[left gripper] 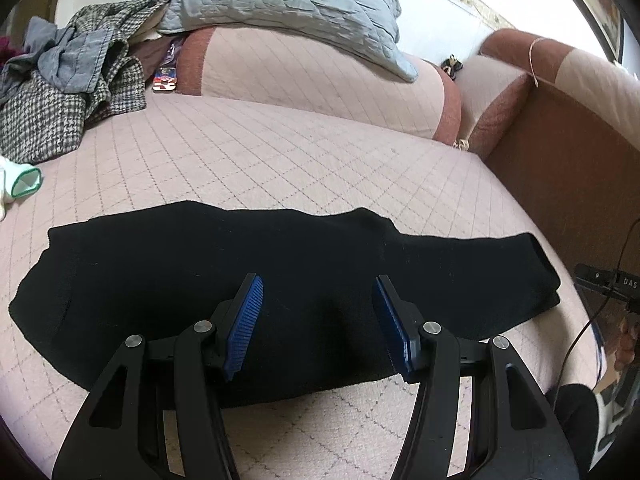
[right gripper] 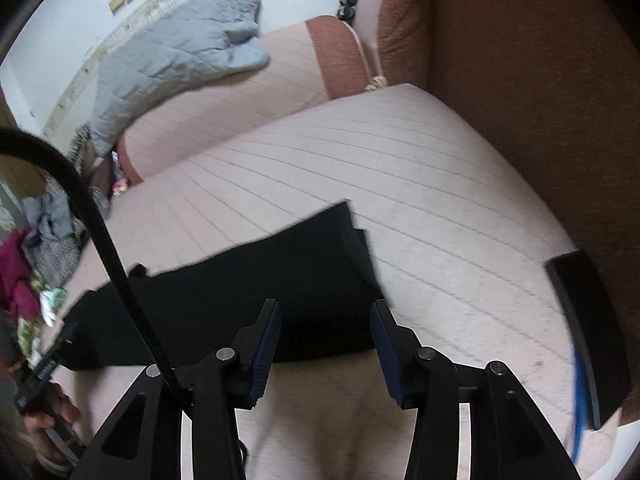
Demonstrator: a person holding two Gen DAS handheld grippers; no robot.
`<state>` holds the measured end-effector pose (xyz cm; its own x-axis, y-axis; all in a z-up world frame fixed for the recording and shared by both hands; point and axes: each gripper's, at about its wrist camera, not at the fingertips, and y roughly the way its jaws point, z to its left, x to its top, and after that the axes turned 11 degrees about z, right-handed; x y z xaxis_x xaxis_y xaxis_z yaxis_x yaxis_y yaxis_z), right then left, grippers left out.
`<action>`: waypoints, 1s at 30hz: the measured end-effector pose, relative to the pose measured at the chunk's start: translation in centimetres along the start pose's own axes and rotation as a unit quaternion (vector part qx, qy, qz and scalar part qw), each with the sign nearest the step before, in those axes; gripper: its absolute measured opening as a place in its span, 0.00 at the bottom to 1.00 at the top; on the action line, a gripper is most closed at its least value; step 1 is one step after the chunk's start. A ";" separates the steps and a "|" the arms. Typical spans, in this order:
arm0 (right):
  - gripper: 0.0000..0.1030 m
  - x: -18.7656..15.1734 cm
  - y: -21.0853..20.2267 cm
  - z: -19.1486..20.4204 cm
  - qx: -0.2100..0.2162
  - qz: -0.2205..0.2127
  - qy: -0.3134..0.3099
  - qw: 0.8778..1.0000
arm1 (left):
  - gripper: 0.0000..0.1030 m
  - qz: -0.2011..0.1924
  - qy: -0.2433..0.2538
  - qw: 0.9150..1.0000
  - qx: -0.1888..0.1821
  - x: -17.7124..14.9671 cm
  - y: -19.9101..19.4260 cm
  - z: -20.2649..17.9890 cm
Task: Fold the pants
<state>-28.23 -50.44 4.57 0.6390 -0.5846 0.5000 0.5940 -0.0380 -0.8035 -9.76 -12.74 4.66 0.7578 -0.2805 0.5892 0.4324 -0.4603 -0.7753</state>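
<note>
Black pants [left gripper: 248, 264] lie folded lengthwise in a long flat band across the pink quilted sofa seat [left gripper: 240, 160]. My left gripper [left gripper: 318, 284] hovers over the band's near middle, open, blue pads apart with nothing pinched. In the right wrist view the same pants [right gripper: 256, 280] end at a squared edge up and to the right. My right gripper [right gripper: 325, 308] is open over that end's near edge, and no cloth sits between its pads. The other hand [right gripper: 44, 420] holding the left gripper shows at the lower left.
A heap of checked and grey clothes [left gripper: 76, 92] lies at the back left of the seat, with a white item [left gripper: 24, 182] beside it. A grey quilted cushion [left gripper: 288, 4] rests on the backrest. The brown armrest [left gripper: 560, 152] bounds the right. A black cable [right gripper: 100, 240] crosses the right wrist view.
</note>
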 end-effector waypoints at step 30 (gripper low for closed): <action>0.44 4.0 10.7 20.6 0.128 0.055 -0.244 0.960 | 0.54 -0.009 -0.105 0.994 0.022 -0.8 -2.7 8.2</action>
<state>-9.21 -36.48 4.60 0.8198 -0.1214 0.5596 0.5713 0.2395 -0.7850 -7.51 -4.33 4.42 0.8334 -0.0889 0.5455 0.4634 -0.4256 -0.7772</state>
